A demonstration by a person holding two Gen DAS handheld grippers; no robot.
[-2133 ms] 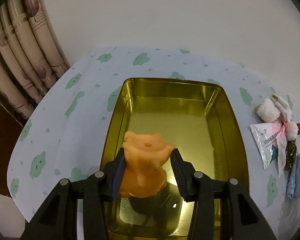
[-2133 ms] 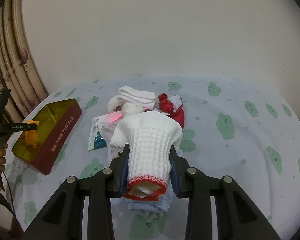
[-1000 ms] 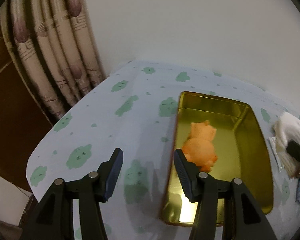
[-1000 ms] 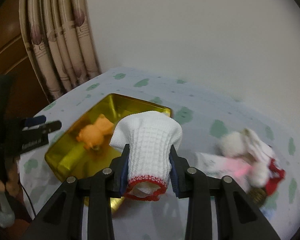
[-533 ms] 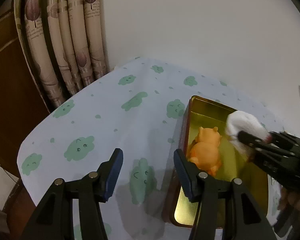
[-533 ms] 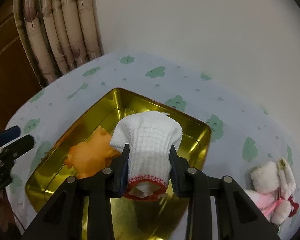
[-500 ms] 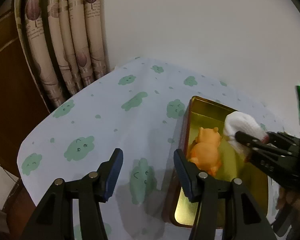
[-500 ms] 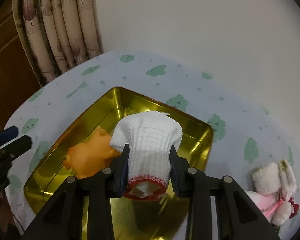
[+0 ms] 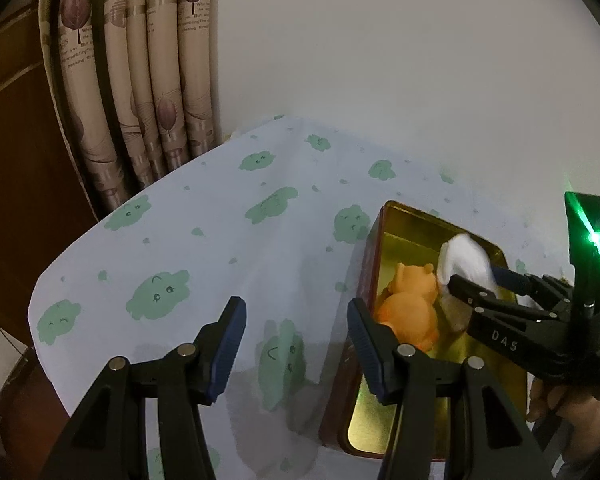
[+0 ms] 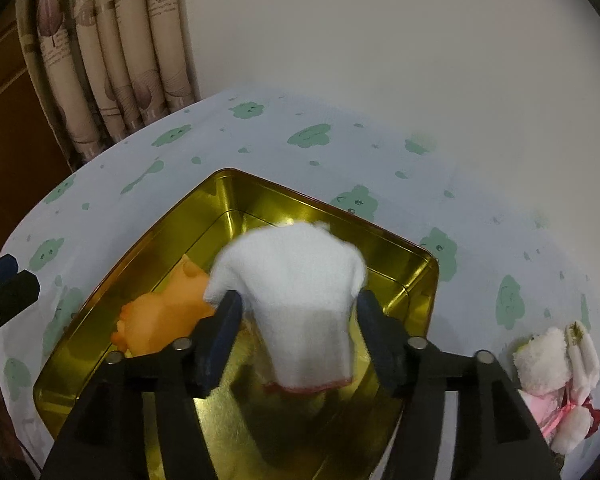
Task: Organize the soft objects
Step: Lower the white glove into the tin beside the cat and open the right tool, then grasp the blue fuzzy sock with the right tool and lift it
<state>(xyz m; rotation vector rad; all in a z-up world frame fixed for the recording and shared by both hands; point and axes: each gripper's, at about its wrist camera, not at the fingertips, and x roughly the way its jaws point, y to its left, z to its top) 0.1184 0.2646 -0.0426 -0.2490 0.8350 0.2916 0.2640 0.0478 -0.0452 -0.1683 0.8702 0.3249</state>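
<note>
The right gripper point(image 10: 298, 320) has just been opening its jaws over the gold tin point(image 10: 420, 280), the blurry white sock point(image 10: 296, 280) between them beside the orange toy point(image 10: 160, 312), while the left gripper point(image 9: 296, 344) stays wide apart, holding nothing.

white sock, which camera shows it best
The right wrist view: the white sock fills the centre, over the gold tin. The left wrist view shows only its toe end behind the right claw.

We note black claw frames, blue ribbed pads point(image 9: 228, 344), silver screws; right claw point(image 9: 476, 280) marked "DAS".
</note>
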